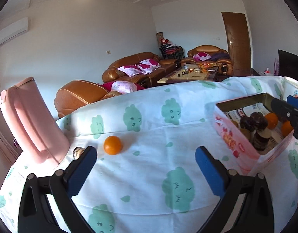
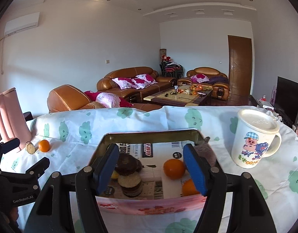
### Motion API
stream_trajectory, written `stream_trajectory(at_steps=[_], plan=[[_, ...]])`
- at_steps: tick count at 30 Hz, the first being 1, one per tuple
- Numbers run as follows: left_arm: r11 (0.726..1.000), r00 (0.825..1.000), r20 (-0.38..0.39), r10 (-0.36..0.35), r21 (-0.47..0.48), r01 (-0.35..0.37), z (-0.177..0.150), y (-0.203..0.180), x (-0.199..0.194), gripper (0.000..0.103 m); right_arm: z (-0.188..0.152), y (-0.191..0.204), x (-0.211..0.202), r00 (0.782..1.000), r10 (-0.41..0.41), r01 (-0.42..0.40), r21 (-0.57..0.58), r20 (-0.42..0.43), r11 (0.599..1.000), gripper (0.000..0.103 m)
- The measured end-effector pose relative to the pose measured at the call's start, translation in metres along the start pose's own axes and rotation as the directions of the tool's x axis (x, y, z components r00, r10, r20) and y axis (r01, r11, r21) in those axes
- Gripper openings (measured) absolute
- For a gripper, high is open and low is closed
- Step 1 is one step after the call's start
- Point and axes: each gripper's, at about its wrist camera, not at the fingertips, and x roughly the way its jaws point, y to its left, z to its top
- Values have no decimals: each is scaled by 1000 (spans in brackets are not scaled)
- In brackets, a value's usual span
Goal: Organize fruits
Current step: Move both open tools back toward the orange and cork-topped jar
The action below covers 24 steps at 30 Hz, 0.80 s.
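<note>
A loose orange (image 1: 112, 145) lies on the cloud-print tablecloth (image 1: 154, 141), just beyond my left gripper (image 1: 145, 155) and towards its left finger. That gripper is open and empty. The same orange (image 2: 44, 145) sits far left in the right wrist view. An open pink tin box (image 2: 149, 132) holds two oranges (image 2: 173, 168) (image 2: 188, 188) and a stack of round biscuits (image 2: 128, 176). My right gripper (image 2: 151, 153) hovers over the box's near side, open, with nothing between its blue pads. The box (image 1: 226, 134) is also at the right of the left wrist view.
A pink kettle (image 1: 30, 126) stands at the table's left end with a round biscuit (image 1: 78, 152) beside its base. A lidded white cartoon mug (image 2: 253, 137) stands right of the box. Sofas and a coffee table lie beyond the table's far edge.
</note>
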Motion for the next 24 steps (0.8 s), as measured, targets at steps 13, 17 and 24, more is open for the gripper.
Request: stream_trajectory(at_steps=[13, 17, 24], plan=[[994, 986, -155, 58, -79, -71, -18, 86, 34, 103, -1, 115, 35, 980, 179, -184, -54, -92, 981, 70], [978, 968, -252, 23, -195, -74, -31, 117, 46, 103, 0, 153, 59, 954, 245, -261, -79, -172, 962, 70], [940, 927, -375, 10, -313, -136, -46, 139, 71, 101, -2, 205, 109, 879, 341, -382, -67, -332, 922, 70]])
